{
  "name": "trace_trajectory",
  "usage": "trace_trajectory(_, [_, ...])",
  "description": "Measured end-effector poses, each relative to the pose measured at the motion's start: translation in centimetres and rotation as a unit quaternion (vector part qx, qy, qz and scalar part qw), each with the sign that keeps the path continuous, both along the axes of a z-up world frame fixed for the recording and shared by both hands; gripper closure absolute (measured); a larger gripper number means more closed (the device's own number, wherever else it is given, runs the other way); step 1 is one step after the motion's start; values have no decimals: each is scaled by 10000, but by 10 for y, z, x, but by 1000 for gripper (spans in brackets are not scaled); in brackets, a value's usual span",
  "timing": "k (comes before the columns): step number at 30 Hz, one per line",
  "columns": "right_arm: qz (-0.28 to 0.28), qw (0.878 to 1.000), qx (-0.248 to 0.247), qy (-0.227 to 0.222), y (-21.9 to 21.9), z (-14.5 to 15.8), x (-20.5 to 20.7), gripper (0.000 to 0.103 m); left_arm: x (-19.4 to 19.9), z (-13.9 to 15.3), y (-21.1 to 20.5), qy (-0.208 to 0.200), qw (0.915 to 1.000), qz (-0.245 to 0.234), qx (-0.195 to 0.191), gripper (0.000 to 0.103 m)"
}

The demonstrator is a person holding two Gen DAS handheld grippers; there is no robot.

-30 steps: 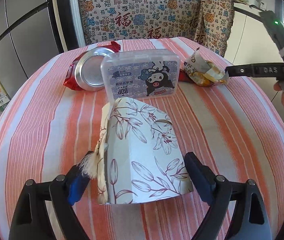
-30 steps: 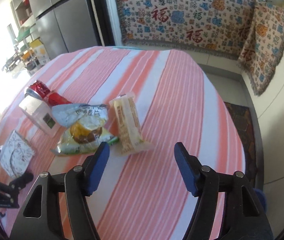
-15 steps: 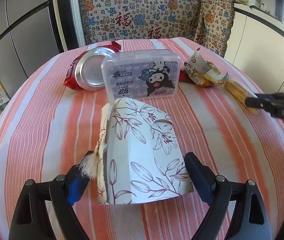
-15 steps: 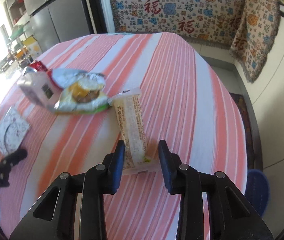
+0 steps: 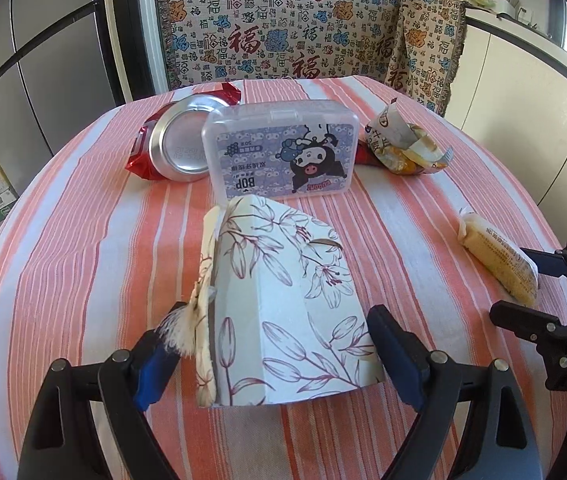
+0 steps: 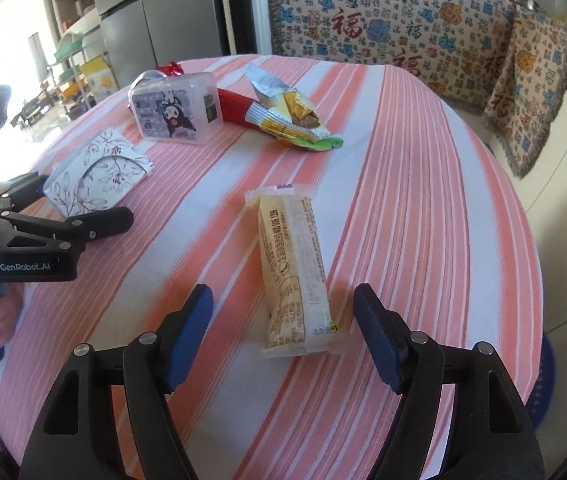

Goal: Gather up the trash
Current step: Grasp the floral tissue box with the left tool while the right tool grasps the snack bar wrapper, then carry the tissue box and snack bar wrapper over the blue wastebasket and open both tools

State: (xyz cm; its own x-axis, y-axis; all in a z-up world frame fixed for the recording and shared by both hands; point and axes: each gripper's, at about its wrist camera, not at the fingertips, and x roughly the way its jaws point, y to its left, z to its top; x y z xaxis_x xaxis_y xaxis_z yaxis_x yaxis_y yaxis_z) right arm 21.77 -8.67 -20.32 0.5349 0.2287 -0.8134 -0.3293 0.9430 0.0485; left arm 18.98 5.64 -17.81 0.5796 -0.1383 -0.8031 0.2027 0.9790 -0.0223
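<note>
A white flower-printed paper carton [image 5: 283, 304] lies flat on the striped table [image 5: 83, 248], between the pads of my open left gripper [image 5: 279, 352]; whether the pads touch it I cannot tell. It also shows in the right wrist view [image 6: 95, 172]. A long pale yellow snack wrapper [image 6: 293, 276] lies between the open pads of my right gripper [image 6: 283, 320], untouched; it shows too in the left wrist view [image 5: 499, 264]. A crumpled silver-yellow wrapper [image 6: 287, 116] and a red can [image 5: 179, 140] lie further back.
A clear plastic box with a cartoon label [image 5: 283, 156] stands behind the carton. A red wrapper [image 6: 235, 108] lies by it. A patterned cloth-covered bench [image 5: 303, 28] and a fridge [image 5: 35, 60] stand beyond the table. A blue bin [image 6: 543, 384] sits on the floor at right.
My right gripper was narrowed around the long wrapper half a second ago; now its jaws are wide and it has pulled back and turned left. The wrapper stays on the table. The left gripper has not moved.
</note>
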Motion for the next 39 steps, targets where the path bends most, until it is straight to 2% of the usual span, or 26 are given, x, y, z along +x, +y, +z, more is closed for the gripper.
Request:
trace_trajectory(3, [148,9992,-96,361,-6,5,3,29,-8,3,8,42,9984,-502,-242,12])
trace_trajectory(5, [239,9982,-160,517,-9,9,6,29,-12,5,13,97,9974,-645,-293,12])
trace_trajectory(13, [416,9951,-362,826,7,20,34,29,-8,15,20,203,9956,-512,-755,12])
trace_trajectory(16, [329,9949,-413,863,10,18,40,33,-2,19,24,212,9949,-469,-863,14])
trace_trajectory(17, [297,9949,-372,887,10,17,40,44,-2,22,26,177,9950,-462,-863,17])
trace_trajectory(18, [288,9950,-317,901,10,17,42,52,-1,24,26,148,9950,-469,-867,29])
trace_trajectory(19, [297,9951,-247,908,9,17,42,72,-1,25,27,143,9950,-490,-863,38])
trace_trajectory(20, [274,9956,-220,869,8,18,41,84,0,26,27,154,9955,-483,-803,57])
trace_trajectory(24, [218,9973,-23,706,2,29,32,88,-2,28,32,141,9949,-380,-920,66])
trace_trajectory(28, [164,9982,159,558,-7,41,19,88,-17,35,28,12,9945,-380,-979,67])
trace_trajectory(32, [42,9972,458,597,-19,44,15,88,-30,44,17,-46,9935,-427,-1056,67])
trace_trajectory(39, [-162,9948,806,602,-46,48,3,88,-38,57,-27,-118,9918,-737,-1035,67])
